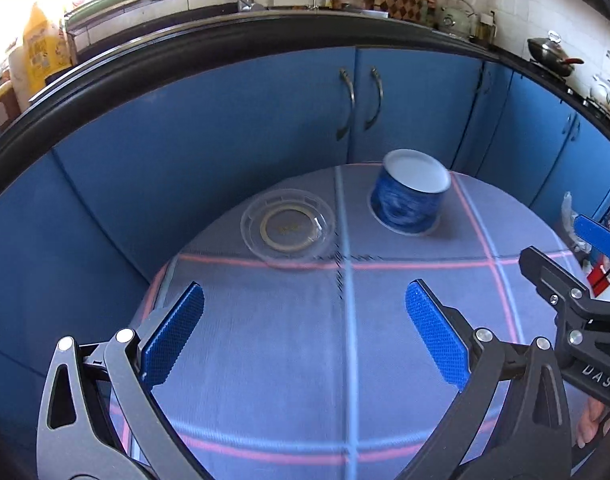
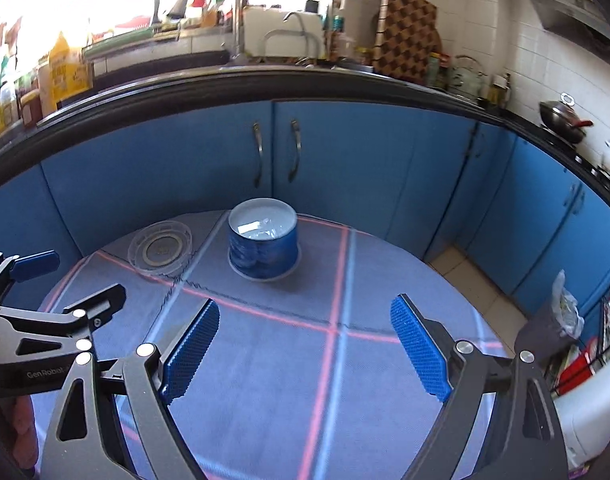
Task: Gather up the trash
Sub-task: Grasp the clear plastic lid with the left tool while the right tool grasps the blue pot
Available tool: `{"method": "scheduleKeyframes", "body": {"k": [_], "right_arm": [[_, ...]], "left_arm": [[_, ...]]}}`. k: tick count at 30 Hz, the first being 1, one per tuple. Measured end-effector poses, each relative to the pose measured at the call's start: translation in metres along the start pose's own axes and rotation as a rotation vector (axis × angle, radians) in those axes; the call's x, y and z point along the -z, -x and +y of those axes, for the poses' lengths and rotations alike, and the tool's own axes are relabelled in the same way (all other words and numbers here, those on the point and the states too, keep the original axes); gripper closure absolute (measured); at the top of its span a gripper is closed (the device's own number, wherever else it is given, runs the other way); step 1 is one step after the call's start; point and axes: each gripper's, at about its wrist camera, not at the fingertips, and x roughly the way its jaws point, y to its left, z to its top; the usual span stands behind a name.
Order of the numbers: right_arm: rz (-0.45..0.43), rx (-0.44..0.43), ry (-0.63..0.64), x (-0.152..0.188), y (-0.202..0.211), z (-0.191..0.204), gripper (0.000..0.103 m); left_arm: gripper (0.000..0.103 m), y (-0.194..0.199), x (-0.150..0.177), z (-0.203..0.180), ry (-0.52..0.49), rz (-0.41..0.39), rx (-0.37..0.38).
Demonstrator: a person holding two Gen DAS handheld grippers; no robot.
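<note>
A blue paper bowl (image 1: 409, 200) (image 2: 263, 250) with a white inside stands upright at the far side of the round table. Something pale and shiny lies in it; I cannot tell what. Left of it lies a clear plastic lid (image 1: 289, 224) (image 2: 161, 248), flat on the cloth. My left gripper (image 1: 305, 292) hovers open over the near half of the table, nothing between its blue pads. My right gripper (image 2: 305, 308) is open too and holds nothing. Each gripper shows in the other's view: the right gripper (image 1: 565, 248) at the right edge, the left gripper (image 2: 69, 280) at the left edge.
The table cloth (image 2: 305, 380) is blue-grey with pink and pale blue lines. Blue cabinet doors (image 1: 265, 112) under a black counter edge (image 2: 345, 80) stand close behind the table. Tiled floor (image 2: 465, 276) and a plastic bag (image 2: 565, 308) lie to the right.
</note>
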Motion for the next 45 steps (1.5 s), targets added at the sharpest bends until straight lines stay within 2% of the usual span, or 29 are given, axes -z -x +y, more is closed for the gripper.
{"method": "scheduleKeyframes", "body": {"k": [4,12,22,25,32,34,41,45], "right_arm": [[0.017,-0.015,-0.021,-0.014,-0.030,0.004,0.018],[0.050,-0.066,-0.074,-0.039,-0.079,0.004,0.018],[0.136,-0.149,-0.152,-0.054,-0.123,0.006,0.018],[0.162,-0.164,-0.166,-0.053,-0.130,0.005,0.028],[0.159,-0.164,-0.145,-0.048,-0.125,0.007,0.031],[0.148,-0.152,-0.125,-0.045,-0.120,0.010,0.031],[0.128,-0.119,-0.066,-0.035,-0.094,0.011,0.031],[0.115,-0.121,-0.069,-0.030,-0.069,0.004,0.031]], "left_arm": [[0.004,-0.032,-0.013,0.005,-0.014,0.011,-0.020],[0.004,-0.079,-0.024,0.011,-0.031,0.055,-0.006],[0.004,-0.105,-0.032,0.017,-0.028,0.096,-0.010],[0.004,-0.109,-0.033,0.016,-0.034,0.100,-0.023],[0.009,-0.122,-0.041,0.025,0.020,0.135,-0.017],[0.015,-0.121,-0.041,0.028,0.029,0.128,-0.024],[0.016,-0.112,-0.037,0.031,0.042,0.128,-0.026],[0.017,-0.095,-0.030,0.031,0.043,0.108,-0.026]]}}
